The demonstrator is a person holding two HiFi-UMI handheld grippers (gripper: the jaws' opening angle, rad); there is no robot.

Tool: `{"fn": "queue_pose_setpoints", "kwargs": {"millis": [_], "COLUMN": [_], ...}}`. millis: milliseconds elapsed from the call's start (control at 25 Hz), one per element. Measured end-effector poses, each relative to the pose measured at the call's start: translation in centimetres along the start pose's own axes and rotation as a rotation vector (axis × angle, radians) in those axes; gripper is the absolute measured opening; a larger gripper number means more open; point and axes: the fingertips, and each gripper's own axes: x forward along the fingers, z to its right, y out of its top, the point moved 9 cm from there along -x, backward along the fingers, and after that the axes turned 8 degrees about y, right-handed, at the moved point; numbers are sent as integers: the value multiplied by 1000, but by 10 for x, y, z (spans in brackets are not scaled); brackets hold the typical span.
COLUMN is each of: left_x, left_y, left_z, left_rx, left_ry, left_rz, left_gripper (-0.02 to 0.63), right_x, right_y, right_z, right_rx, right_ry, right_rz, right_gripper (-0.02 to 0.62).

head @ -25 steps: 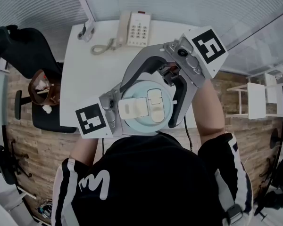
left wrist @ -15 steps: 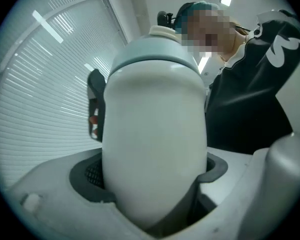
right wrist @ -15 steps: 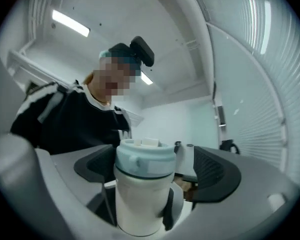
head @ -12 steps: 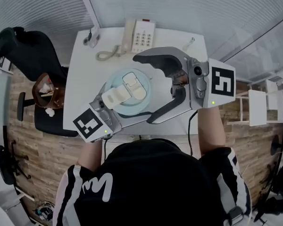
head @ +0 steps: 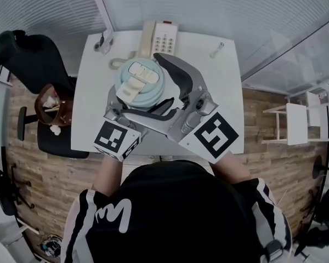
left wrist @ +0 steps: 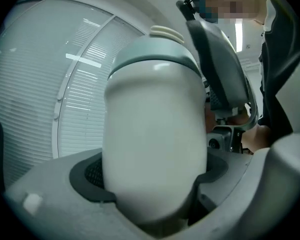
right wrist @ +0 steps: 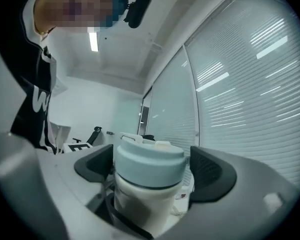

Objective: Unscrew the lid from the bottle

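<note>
A white bottle (left wrist: 155, 134) with a pale blue lid (head: 132, 95) stands upright over the white table (head: 90, 103). My left gripper (left wrist: 152, 173) is shut on the bottle's body, both dark pads pressing its sides; its marker cube (head: 116, 139) shows below the lid. From the near right, my right gripper (head: 142, 86) reaches in level with the lid (right wrist: 149, 165). Its jaws have just been opening and stand wide, with the lid between the pads (right wrist: 212, 173) and a narrow gap on the right side.
A white desk telephone (head: 163, 37) with a curled cord lies just beyond the bottle. A small clip-like object (head: 103, 40) and a pen-like item (head: 217, 50) sit at the table's far corners. A black chair (head: 27, 59) and a brown bag (head: 52, 106) stand to the left.
Both grippers and the bottle have moved away across the table toward the telephone. The right gripper let go of the lid, swung out to the right, then swung back with open jaws around it.
</note>
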Motion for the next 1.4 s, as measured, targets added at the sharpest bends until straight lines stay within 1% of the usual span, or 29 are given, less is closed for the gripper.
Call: {"fn": "queue_pose_setpoints", "kwargs": {"millis": [120, 200, 280, 360, 440, 560, 680, 840, 920, 1040, 1200, 1240, 1400], "left_x": [2, 2, 0, -2, -3, -4, -6, -6, -6, -7, -11, -11, -11], "left_y": [-5, -7, -7, -7, -3, 0, 2, 5, 7, 6, 7, 8, 8], "left_z": [3, 5, 6, 8, 12, 16, 20, 25, 26, 32, 46, 49, 59], "left_rx": [-8, -13, 4, 27, 59, 104, 99, 47, 39, 46, 51, 52, 43], "left_ry": [22, 20, 9, -20, -68, -152, -222, -329, -394, -465, -603, -627, -668], "left_rz": [9, -9, -23, -46, -67, -43, -38, -33, -39, -63, -55, -55, -75], "left_gripper": [468, 468, 468, 468, 468, 467, 468, 468, 468, 468, 468, 468, 468], "right_x": [2, 2, 0, -2, -5, -7, -12, -17, -18, -22, -30, -31, -34], "right_y": [-3, -4, -5, -5, -4, -2, 2, 6, 8, 7, 9, 10, 12], "right_z": [-1, -1, -1, -2, -4, -5, -4, 0, 4, 6, 5, 5, 10], "right_rx": [8, 23, 34, 41, 38, 41, 78, 100, 108, 94, 74, 69, 49], "right_ry": [-47, -48, -31, -3, 41, 122, 194, 328, 416, 572, 812, 869, 1078], "right_rz": [2, -3, 3, 17, 15, 5, 32, 30, 28, 21, 42, 45, 33], "right_gripper": [474, 474, 474, 474, 476, 480, 475, 472, 472, 472, 471, 471, 471]}}
